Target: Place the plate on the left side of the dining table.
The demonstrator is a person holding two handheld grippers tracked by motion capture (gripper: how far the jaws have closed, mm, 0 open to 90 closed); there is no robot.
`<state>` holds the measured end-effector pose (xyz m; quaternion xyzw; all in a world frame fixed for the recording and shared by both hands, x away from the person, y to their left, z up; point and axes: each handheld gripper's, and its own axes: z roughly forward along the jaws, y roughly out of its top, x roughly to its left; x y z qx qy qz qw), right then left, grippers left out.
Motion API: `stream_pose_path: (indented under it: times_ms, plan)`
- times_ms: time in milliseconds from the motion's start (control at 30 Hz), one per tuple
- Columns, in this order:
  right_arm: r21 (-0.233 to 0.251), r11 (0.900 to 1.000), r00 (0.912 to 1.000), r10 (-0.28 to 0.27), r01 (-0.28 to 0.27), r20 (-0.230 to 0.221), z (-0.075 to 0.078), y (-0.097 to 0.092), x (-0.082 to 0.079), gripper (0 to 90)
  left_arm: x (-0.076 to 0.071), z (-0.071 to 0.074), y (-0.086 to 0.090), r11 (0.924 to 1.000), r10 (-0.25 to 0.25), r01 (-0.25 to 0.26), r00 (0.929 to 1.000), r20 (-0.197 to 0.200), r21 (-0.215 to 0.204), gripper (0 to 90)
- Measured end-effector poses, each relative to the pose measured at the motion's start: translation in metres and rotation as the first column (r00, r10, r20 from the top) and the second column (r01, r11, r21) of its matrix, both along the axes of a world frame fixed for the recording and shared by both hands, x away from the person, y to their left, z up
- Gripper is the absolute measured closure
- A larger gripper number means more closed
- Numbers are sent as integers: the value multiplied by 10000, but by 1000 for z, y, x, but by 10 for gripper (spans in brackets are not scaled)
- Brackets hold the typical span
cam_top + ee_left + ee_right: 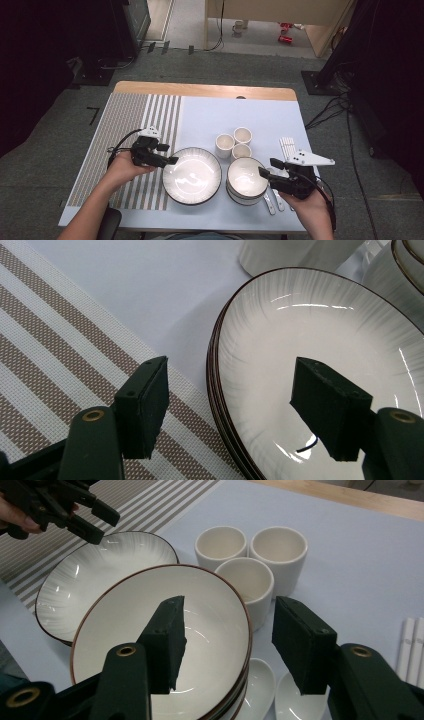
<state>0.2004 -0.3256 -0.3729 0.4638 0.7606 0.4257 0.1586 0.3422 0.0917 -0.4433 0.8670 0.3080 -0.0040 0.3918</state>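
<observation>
From the high view, the left hand-held gripper [170, 154] is seen released at the rim of the stacked white dark-rimmed ceramic plates [192, 175] on the desk [260, 112]. In the left gripper view, that rim [214, 365] sits between the jaws; the glazed plates are judged slippery and fragile, best pinched at the rim. In the right gripper view, the right hand-held gripper [227, 645] hangs unclenched over the stacked white brown-rimmed bowls [150, 630].

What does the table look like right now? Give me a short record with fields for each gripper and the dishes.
left gripper: open, jaws astride the left rim of the plates, not pressing
right gripper: open, over the right rim of the bowls
plates: stacked, dark-rimmed, beside the striped mat
bowls: stacked, right of the plates
cups: three, upright, behind the bowls
spoons: white, right of the bowls
</observation>
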Motion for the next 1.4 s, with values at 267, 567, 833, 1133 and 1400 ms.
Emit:
stream_pose_path:
  times_ms: [267,567,833,1133,1400]
  plan:
    - [-13,9997,9997,225,-225,79,-2,9,0,472,-2,0,-2,10000,-66,66,10000,67,-1,320]
    - [30,9977,9977,678,-678,22,-7,27,-1,479,-1,-1,-5,10000,-52,51,9998,202,39,365]
    - [71,9955,9955,945,-944,-45,-10,41,-2,491,3,-5,-9,9998,8,-5,9999,-166,204,405]
    - [89,9931,9931,1171,-1171,12,-11,52,-5,513,4,-6,-9,9998,-11,15,9998,-189,206,396]
    - [29,9898,9894,1421,-1423,297,-8,64,-11,581,2,-4,-9,9997,-100,102,9999,-105,214,387]
